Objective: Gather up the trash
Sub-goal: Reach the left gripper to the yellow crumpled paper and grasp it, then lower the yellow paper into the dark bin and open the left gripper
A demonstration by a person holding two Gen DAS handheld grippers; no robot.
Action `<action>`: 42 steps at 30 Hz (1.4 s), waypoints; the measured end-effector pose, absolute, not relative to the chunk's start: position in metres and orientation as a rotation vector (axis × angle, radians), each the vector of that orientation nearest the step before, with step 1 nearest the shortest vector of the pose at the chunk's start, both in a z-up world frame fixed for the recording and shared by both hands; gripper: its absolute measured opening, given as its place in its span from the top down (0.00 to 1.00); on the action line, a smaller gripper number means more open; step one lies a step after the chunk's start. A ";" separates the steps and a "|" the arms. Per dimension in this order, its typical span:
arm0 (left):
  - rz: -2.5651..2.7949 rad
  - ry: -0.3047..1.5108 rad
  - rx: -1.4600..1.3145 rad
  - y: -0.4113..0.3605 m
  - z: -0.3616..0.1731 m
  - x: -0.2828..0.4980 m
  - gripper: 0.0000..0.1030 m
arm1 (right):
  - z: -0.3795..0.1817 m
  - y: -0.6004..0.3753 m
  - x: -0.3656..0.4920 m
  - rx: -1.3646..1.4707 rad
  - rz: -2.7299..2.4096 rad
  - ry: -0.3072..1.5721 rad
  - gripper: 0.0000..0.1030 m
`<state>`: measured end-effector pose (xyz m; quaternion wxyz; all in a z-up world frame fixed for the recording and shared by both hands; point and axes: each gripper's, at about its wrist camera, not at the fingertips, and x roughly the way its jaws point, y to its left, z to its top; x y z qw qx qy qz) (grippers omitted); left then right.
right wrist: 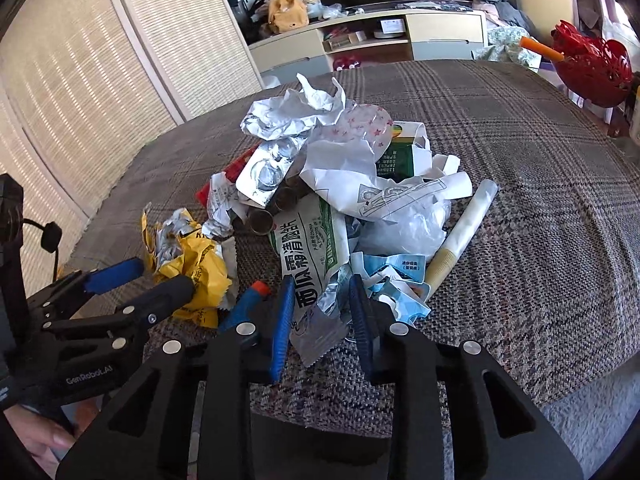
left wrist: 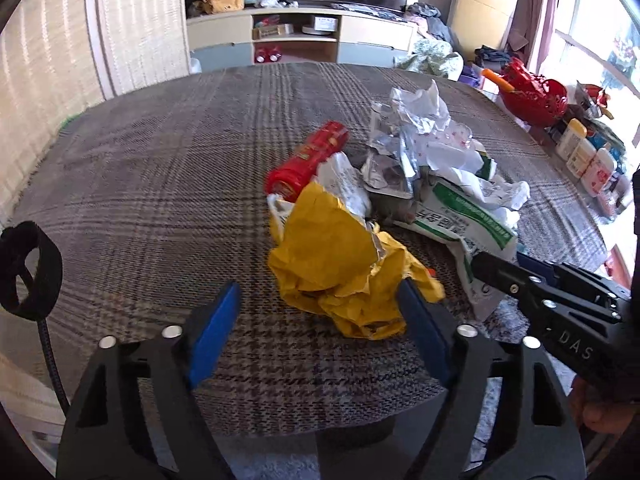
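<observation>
A pile of trash lies on the plaid tablecloth [left wrist: 152, 184]: a crumpled yellow wrapper [left wrist: 340, 264], a red can [left wrist: 312, 160], crumpled white paper [left wrist: 420, 112] and a green-and-white packet [left wrist: 464, 216]. My left gripper [left wrist: 320, 320] is open, its blue fingers on either side of the yellow wrapper's near end. In the right wrist view my right gripper [right wrist: 322, 300] is partly open around the lower edge of the green-and-white packet [right wrist: 308, 248], not clamped. The yellow wrapper [right wrist: 192, 256] and left gripper [right wrist: 148, 284] show at left.
A blue marker with an orange cap [right wrist: 248, 300] lies by the right gripper. A rolled white tube [right wrist: 464, 232] lies right of the pile. A red basket [right wrist: 592, 68] stands at the table's far right. Bottles [left wrist: 580, 152] line the right side.
</observation>
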<state>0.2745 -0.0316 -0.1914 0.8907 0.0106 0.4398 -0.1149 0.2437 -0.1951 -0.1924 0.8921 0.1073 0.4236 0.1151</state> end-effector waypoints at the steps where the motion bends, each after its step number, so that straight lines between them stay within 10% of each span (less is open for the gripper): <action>1: -0.260 0.924 0.010 -0.032 -0.194 0.275 0.36 | -0.193 -0.194 0.244 0.218 0.239 0.881 0.80; 8: -0.282 0.905 0.013 -0.038 -0.192 0.271 0.66 | -0.188 -0.187 0.238 0.193 0.236 0.860 0.85; 42: -0.225 0.712 0.025 -0.022 -0.096 0.150 0.74 | -0.080 -0.191 0.129 0.116 0.195 0.640 0.96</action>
